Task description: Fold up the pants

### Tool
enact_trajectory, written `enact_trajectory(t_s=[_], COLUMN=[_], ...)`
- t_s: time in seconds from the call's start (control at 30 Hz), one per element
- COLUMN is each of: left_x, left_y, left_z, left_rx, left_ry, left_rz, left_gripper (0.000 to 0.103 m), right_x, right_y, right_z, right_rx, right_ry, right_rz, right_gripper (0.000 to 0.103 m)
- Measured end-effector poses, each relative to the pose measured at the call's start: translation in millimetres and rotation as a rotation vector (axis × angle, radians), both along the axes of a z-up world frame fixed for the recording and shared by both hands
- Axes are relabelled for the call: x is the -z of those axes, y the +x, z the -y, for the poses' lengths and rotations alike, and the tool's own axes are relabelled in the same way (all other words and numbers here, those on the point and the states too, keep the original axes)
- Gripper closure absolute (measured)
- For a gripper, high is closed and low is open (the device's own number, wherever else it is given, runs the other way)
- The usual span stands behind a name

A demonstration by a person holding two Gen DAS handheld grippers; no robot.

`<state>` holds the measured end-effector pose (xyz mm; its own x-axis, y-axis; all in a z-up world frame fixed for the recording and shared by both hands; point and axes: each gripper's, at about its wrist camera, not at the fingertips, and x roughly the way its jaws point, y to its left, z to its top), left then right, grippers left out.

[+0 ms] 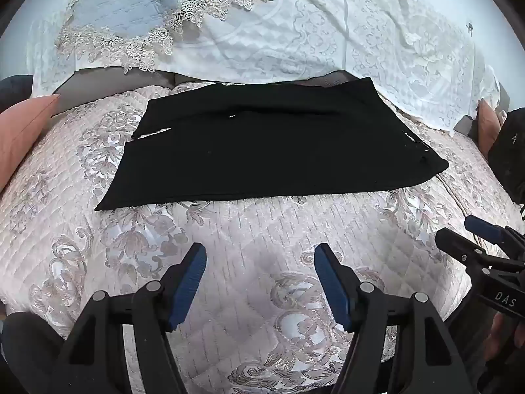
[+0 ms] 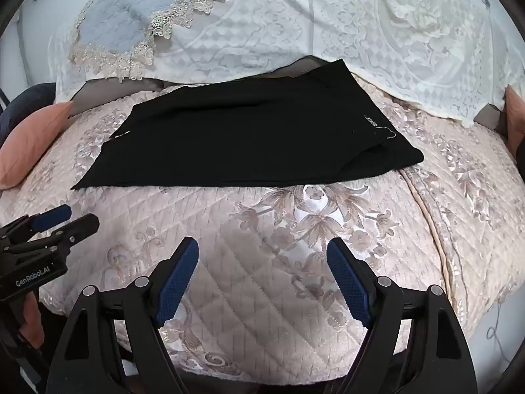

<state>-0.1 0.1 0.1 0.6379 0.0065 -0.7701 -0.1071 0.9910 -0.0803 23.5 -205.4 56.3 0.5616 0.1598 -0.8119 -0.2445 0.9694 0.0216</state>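
Black pants (image 1: pixel 262 151) lie flat on a pink quilted bedspread (image 1: pixel 262 229), legs folded one over the other, waistband with a small white label to the right and leg hems to the left. They also show in the right wrist view (image 2: pixel 242 144). My left gripper (image 1: pixel 261 256) is open and empty, hovering over the bedspread in front of the pants. My right gripper (image 2: pixel 262 252) is open and empty, also short of the pants' near edge. Each gripper shows in the other's view: the right one (image 1: pixel 472 233), the left one (image 2: pixel 72 218).
A white lace cover (image 1: pixel 295 32) and a grey lace-trimmed cushion (image 1: pixel 124 3) stand behind the pants. Pink pillows lie at the left (image 1: pixel 23 131) and right (image 2: pixel 513 115). A dark object (image 1: pixel 508 154) sits at the right edge. The bed's front edge is near the grippers.
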Motion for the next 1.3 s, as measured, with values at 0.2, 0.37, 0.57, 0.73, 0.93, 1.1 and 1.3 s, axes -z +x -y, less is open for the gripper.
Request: enact_trajectory(t_s=[0.2, 0.37, 0.57, 0.73, 0.93, 1.1, 1.3], left_x=[-0.3, 3.5, 0.1, -1.0, -0.8, -1.2, -1.6], left_y=[0.8, -3.9, -3.8, -3.6, -4.3, -4.6, -5.0], left_z=[0.1, 6.4, 3.0, 3.1, 2.9, 5.1, 5.3], left_rx=[-0.005, -0.003, 0.019, 0.026, 0.02, 0.023, 0.022], left_ry=[0.003, 0.005, 0.002, 0.015, 0.02, 0.032, 0.034], left_rz=[-0.003, -0.009, -0.005, -0.005, -0.007, -0.008, -0.008], left_gripper=[0.033, 0.033, 0.033, 0.033, 0.033, 0.033, 0.033], right_x=[1.0, -5.1, -8.7, -6.6, -6.9, -6.2, -5.2], right_y=[-3.5, -1.4, -1.3, -2.4, -3.4, -4.3, -5.4], right_z=[-8.7, -5.1, 0.8, -6.4, -5.8, -6.3, -6.9], right_rx=[-0.012, -0.014, -0.019, -0.012, -0.015, -0.018, -0.02], right_ry=[0.004, -0.001, -0.007, -0.017, -0.017, -0.015, -0.015], right_rz=[-0.004, -0.002, 0.009, 0.01, 0.011, 0.01, 0.006], right_gripper=[0.022, 0.022, 0.022, 0.022, 0.022, 0.022, 0.022])
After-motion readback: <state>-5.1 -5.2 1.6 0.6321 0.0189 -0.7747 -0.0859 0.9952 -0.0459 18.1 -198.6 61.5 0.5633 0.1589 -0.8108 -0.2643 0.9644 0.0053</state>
